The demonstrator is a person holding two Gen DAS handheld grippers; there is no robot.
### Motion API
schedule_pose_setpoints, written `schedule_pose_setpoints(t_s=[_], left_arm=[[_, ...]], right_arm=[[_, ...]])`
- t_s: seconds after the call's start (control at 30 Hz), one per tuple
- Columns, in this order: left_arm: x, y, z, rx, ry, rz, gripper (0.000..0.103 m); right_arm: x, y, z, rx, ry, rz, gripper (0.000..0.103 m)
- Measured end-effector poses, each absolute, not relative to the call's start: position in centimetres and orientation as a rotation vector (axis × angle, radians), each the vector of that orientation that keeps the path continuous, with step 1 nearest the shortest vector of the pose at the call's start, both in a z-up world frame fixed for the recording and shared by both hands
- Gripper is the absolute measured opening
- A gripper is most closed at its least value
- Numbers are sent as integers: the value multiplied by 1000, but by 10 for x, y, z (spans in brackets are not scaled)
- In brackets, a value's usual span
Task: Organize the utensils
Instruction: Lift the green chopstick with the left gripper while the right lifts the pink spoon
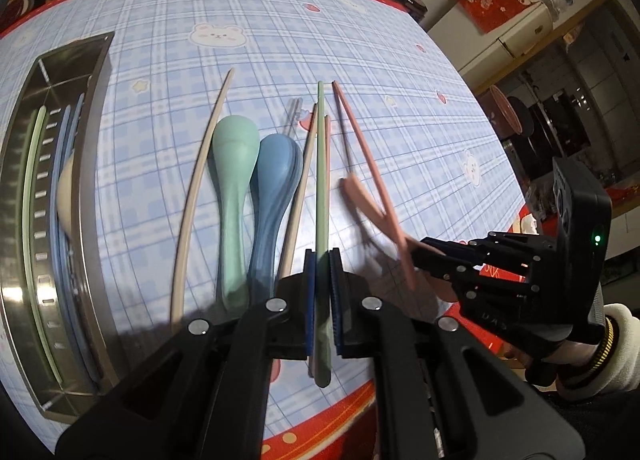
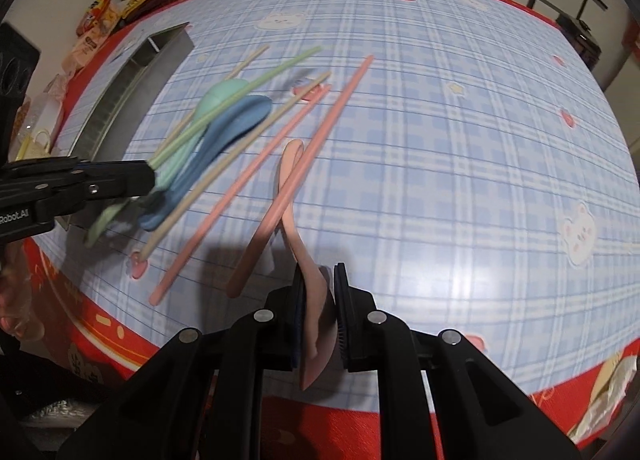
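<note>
Left gripper (image 1: 322, 292) jaws clamp the green chopstick (image 1: 321, 196); right gripper (image 2: 320, 312) jaws clamp the blurred pink spoon (image 2: 298, 220).

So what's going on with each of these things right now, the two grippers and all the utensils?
Left gripper: shut on green chopstick, raised off the table.
Right gripper: shut on pink spoon handle.
Green spoon: lying on table.
Blue spoon: lying beside the green spoon.
Pink chopsticks: loose on table.
Beige chopsticks: loose on table.
Metal tray: already holds some utensils.
</note>
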State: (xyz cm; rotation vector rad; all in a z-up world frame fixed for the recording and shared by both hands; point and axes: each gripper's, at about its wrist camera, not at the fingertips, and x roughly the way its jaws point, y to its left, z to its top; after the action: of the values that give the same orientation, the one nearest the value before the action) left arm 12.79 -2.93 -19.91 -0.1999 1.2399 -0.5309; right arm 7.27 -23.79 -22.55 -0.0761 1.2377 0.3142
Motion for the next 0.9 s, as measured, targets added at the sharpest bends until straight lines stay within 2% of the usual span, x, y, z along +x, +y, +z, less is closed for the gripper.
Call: schedule_pose_setpoints(t_s=[0.9], left_arm=[[104, 11, -173, -249, 1124, -481, 11]], right_arm=[[49, -264, -193, -5, 1187, 201, 14]])
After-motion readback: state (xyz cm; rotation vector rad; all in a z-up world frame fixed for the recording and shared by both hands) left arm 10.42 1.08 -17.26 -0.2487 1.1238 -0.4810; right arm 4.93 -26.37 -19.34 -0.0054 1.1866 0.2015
